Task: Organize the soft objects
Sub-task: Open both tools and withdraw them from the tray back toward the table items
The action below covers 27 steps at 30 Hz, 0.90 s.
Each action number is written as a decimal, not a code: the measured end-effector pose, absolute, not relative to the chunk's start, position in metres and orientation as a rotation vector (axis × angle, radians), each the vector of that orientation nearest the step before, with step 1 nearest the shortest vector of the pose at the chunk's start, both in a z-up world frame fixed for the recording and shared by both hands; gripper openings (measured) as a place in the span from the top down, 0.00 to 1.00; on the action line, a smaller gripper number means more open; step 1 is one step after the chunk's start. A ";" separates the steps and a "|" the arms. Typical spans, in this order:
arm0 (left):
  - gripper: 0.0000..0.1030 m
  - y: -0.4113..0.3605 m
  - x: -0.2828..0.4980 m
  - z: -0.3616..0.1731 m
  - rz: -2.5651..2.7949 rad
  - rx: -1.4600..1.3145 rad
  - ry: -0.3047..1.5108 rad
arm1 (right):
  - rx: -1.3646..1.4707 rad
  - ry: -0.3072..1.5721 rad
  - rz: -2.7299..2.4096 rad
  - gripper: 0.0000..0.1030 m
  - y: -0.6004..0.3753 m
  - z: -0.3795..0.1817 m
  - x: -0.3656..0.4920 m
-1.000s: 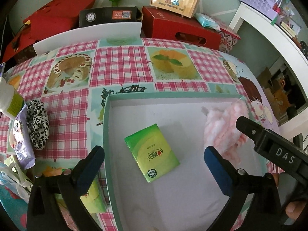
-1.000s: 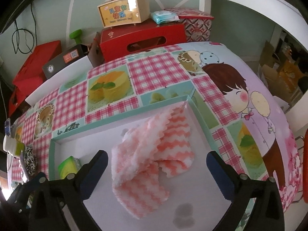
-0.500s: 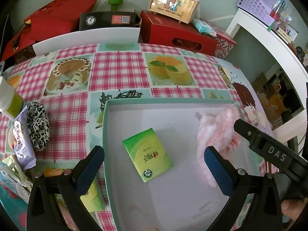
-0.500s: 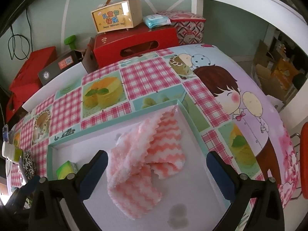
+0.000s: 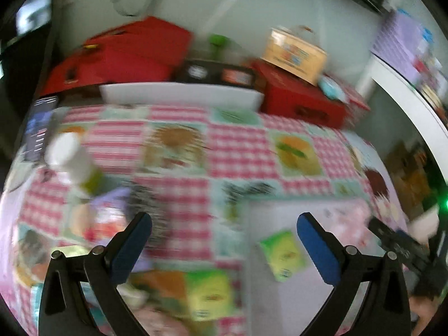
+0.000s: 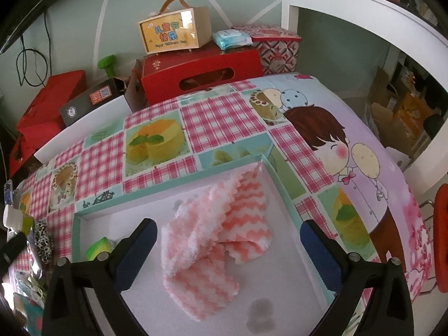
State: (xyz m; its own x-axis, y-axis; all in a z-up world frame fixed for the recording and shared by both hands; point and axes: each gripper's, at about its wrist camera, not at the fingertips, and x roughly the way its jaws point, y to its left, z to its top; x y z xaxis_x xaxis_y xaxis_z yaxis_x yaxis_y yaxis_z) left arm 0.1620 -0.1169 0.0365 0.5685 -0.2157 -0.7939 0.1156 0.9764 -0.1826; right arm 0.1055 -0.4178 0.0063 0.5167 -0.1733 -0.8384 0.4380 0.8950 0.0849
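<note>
A pink and white zigzag cloth (image 6: pixel 215 232) lies crumpled in the white tray (image 6: pixel 173 196) with the teal rim. A green tissue pack (image 5: pixel 282 254) lies in the tray's left part, also seen as the green pack (image 6: pixel 98 249). My right gripper (image 6: pixel 226 238) hangs open above the cloth, holding nothing. My left gripper (image 5: pixel 224 235) is open over the tablecloth left of the tray (image 5: pixel 252 252), empty; this view is blurred. A leopard-print scrunchie (image 5: pixel 148 204) and a second green pack (image 5: pixel 207 294) lie near its fingers.
A white bottle with a green label (image 5: pixel 72 162) and purple packets (image 5: pixel 109 204) lie at the left. Red boxes (image 6: pixel 201 72), a black box (image 6: pixel 92 100) and a handled gift box (image 6: pixel 173 30) line the back. The table edge drops off at the right (image 6: pixel 397 196).
My left gripper has swung left, off the tray and over the tablecloth with the loose items, blurring its view. My right gripper has pulled back slightly from the cloth.
</note>
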 end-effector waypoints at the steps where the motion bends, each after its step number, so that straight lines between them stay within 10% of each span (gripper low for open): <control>1: 0.00 -0.103 0.163 0.037 -0.168 -0.140 0.943 | 0.300 0.960 -0.371 0.00 -0.417 0.007 0.106; 27: 0.00 0.022 0.173 0.009 0.082 -0.349 1.081 | 0.066 1.006 0.121 0.00 -0.225 -0.008 0.134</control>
State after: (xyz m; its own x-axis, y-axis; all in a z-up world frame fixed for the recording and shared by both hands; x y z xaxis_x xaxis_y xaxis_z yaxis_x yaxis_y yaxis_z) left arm 0.1732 0.0222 0.0086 0.4730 -0.1041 -0.8749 -0.2343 0.9424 -0.2388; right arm 0.1341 -0.2254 -0.0083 0.5296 0.1315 -0.8380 -0.0703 0.9913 0.1111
